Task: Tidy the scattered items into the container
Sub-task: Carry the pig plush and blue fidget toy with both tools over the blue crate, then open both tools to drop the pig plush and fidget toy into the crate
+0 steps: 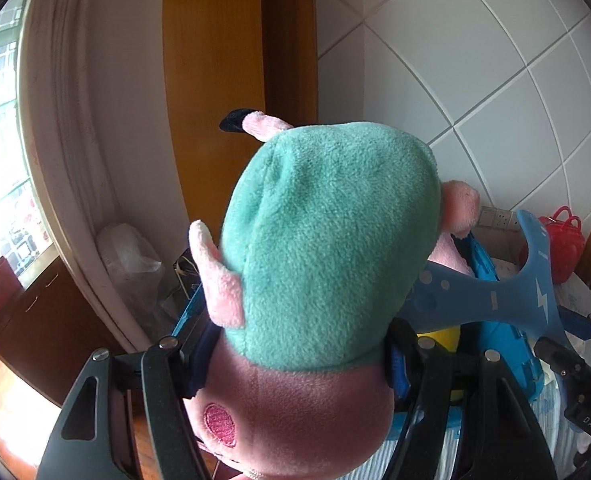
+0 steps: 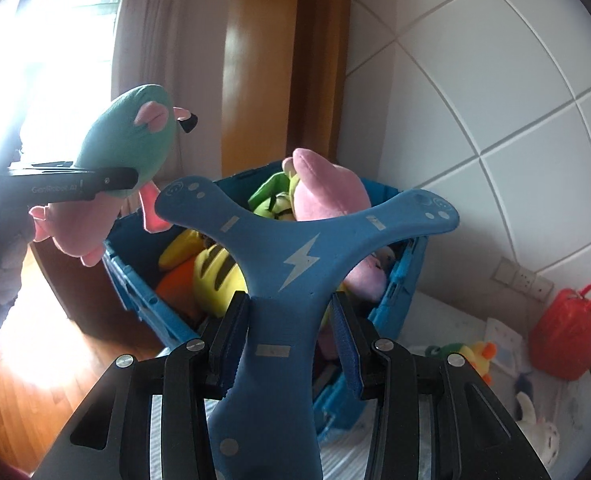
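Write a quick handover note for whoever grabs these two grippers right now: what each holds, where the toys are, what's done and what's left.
Left gripper: shut on the pink pig plush in a green dress, held in the air to the left of the bin.
Right gripper: shut on one arm of the blue three-armed boomerang, in front of the blue storage bin.
Done: the bin already holds several plush toys.
Left: drop both items in, then collect the duck toy and white plush beside the bin.

Our left gripper clamps its load between both pads; our right gripper is closed too, both tilted downward.
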`<state>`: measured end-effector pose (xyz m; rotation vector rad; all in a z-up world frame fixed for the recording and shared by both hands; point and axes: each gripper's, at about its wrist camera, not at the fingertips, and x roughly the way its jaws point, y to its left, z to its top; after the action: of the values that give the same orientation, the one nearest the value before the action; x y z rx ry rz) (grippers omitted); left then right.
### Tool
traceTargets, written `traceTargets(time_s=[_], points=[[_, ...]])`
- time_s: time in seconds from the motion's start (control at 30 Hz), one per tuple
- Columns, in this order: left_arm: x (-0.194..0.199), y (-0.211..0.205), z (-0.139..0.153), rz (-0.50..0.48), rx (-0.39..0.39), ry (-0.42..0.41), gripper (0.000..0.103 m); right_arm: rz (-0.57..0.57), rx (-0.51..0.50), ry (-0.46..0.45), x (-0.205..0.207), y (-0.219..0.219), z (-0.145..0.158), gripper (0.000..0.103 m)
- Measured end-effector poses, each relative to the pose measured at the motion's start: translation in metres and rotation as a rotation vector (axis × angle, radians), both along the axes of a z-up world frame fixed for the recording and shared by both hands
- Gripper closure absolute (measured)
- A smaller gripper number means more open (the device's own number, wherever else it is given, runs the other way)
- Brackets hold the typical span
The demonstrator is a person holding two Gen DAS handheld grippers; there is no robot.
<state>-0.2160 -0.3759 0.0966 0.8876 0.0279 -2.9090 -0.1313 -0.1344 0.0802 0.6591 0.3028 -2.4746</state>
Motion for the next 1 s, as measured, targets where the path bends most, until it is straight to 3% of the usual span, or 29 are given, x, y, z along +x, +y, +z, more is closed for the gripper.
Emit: traceTargets(time_s=[0.27, 0.43, 0.6, 0.67, 0.73, 0.93, 1.0], points=[[-0.075, -0.032, -0.044, -0.075, 0.038, -0.124, 0.035, -0.079, 0.037, -0.082, -0.057, -0.043, -0.027, 0.062], [-0.094, -0.038, -0.065, -0.106, 0.059, -0.187, 0.03, -0.107, 0.059, -0.105, -0.078, -0.058, -0.036, 0.062], [-0.097, -0.045, -0.073, -0.103, 0.028, -0.205, 0.029, -0.124, 0.083, -0.119, -0.09, -0.067, -0.043, 0.06], [-0.097, -0.046, -0.075, -0.107, 0.032, -0.209, 0.027, -0.122, 0.075, -0.125, -0.092, -0.068, -0.045, 0.051], [-0.09, -0.041, -0.076, -0.103, 0.024, -0.197, 0.026, -0.12, 0.083, -0.123, -0.093, -0.069, -0.045, 0.048], [-0.065, -0.04, -0.058, -0.108, 0.029, -0.143, 0.026, -0.127, 0.075, -0.101, -0.084, -0.065, -0.04, 0.021], [-0.054, -0.039, -0.049, -0.111, 0.03, -0.119, 0.026, -0.13, 0.067, -0.093, -0.078, -0.062, -0.037, 0.019]])
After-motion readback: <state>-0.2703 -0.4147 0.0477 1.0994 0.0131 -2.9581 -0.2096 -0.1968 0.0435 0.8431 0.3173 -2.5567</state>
